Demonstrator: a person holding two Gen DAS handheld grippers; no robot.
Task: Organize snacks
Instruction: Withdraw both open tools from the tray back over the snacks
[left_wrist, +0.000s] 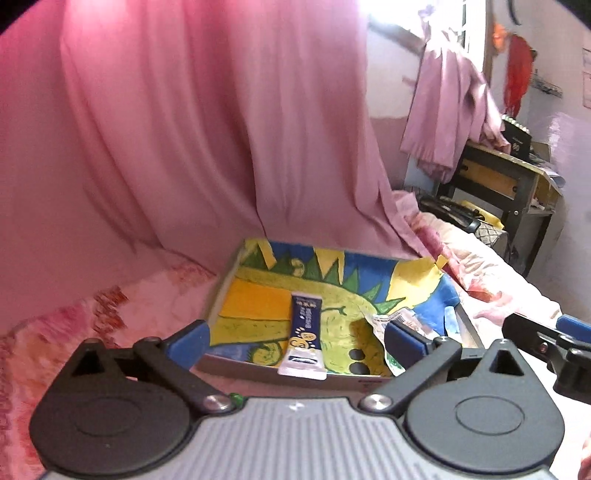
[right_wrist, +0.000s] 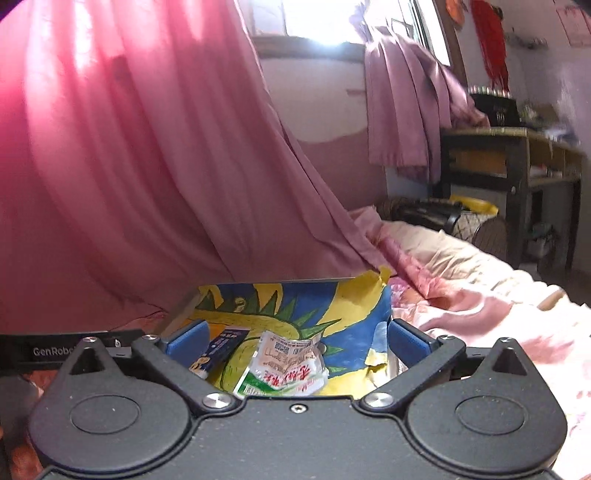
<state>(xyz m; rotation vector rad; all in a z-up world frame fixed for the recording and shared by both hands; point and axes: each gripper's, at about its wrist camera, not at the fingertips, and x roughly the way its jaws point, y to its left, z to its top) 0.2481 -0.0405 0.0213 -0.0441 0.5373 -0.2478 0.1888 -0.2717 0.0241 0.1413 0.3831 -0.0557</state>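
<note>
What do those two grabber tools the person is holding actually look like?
The left gripper has a ribbed grey body, black teardrop-shaped linkage plates with silver screws, and blue finger pads. The right gripper matches, but its body is speckled black.

curtain: pink curtain (left_wrist: 166, 140) hangs across the left, backlit | window (right_wrist: 314, 18): bright daylight | wall (right_wrist: 321, 99): pale, worn | desk (left_wrist: 506, 173): dark, far right | bed: pink floral bedding (right_wrist: 480, 306)

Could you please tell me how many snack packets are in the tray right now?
2: a blue stick packet lying mid-tray, and a white-green packet to its right. The grippers hide part of the tray, so more may be hidden.
</note>
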